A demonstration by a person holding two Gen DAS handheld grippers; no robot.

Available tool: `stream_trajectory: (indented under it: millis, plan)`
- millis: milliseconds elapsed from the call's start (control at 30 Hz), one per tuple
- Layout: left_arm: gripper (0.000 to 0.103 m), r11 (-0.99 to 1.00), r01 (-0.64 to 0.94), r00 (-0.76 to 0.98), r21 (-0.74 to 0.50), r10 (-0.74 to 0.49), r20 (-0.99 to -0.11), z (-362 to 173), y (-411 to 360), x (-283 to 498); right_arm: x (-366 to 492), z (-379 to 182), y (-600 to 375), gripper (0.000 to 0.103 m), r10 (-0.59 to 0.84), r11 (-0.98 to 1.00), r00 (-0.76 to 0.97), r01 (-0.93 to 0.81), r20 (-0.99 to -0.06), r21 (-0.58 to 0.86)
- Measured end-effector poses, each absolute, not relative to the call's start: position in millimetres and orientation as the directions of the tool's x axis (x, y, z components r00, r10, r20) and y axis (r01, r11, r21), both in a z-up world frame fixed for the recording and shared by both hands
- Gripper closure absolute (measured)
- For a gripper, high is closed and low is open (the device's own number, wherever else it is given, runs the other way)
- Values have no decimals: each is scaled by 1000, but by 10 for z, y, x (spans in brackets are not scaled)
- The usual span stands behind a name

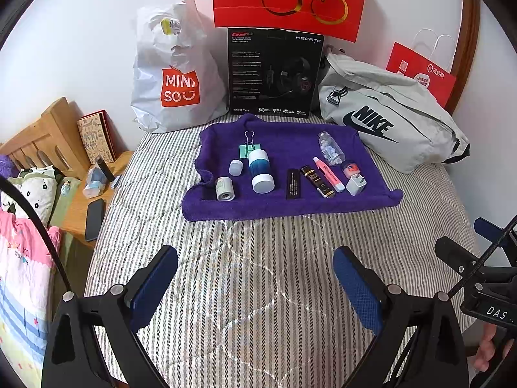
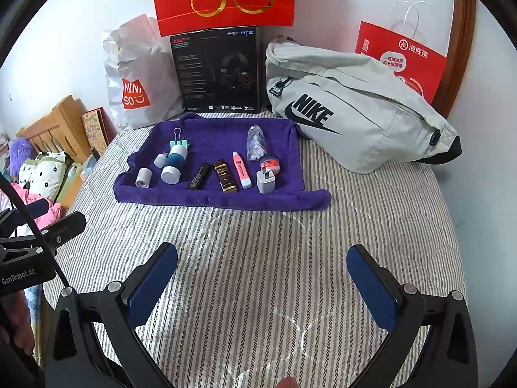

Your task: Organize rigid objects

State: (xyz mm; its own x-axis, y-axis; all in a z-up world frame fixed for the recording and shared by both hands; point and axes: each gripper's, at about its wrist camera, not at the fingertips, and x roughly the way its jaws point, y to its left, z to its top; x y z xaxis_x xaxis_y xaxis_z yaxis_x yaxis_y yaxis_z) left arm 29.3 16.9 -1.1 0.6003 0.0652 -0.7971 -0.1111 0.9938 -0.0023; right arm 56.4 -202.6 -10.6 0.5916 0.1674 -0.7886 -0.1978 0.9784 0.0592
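A purple towel (image 1: pixel 284 207) (image 2: pixel 206 200) lies on the striped bed with small items in a row. On it are a blue-and-white bottle (image 1: pixel 260 169) (image 2: pixel 174 163), a green binder clip (image 1: pixel 249 147), a grey roll (image 1: pixel 225 188), a black stick (image 1: pixel 293 183), a gold-labelled tube (image 1: pixel 318 181) (image 2: pixel 225 175), a pink tube (image 1: pixel 328 174) (image 2: pixel 241 169), a white charger plug (image 1: pixel 355 185) (image 2: pixel 265 181) and a clear bottle (image 1: pixel 330 148) (image 2: pixel 256 142). My left gripper (image 1: pixel 255 281) and right gripper (image 2: pixel 261 281) hover open over bare quilt, well short of the towel.
Behind the towel stand a white Miniso bag (image 1: pixel 174 74), a black headset box (image 1: pixel 274 71), a red gift bag (image 1: pixel 290 0) and a grey Nike bag (image 1: pixel 387 119) (image 2: pixel 349 110). A wooden bedside shelf with a phone (image 1: pixel 94 220) is at the left. The right gripper's body (image 1: pixel 484 278) shows at the left view's right edge.
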Motion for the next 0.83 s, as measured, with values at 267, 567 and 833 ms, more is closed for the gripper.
stream_trajectory:
  millis: [267, 567, 833]
  plan:
    - [5, 994, -112, 600, -2, 67, -797, -9, 178, 291, 559, -105, -2029, 0, 167, 978, 591, -201, -789, 57]
    - [5, 994, -108, 599, -4, 62, -798, -16, 198, 295, 556, -104, -2033, 0, 164, 979, 592, -198, -789, 54]
    - [5, 994, -107, 608, 1, 67, -791, -13, 199, 321, 561, -100, -2039, 0, 161, 979, 590, -197, -791, 52]
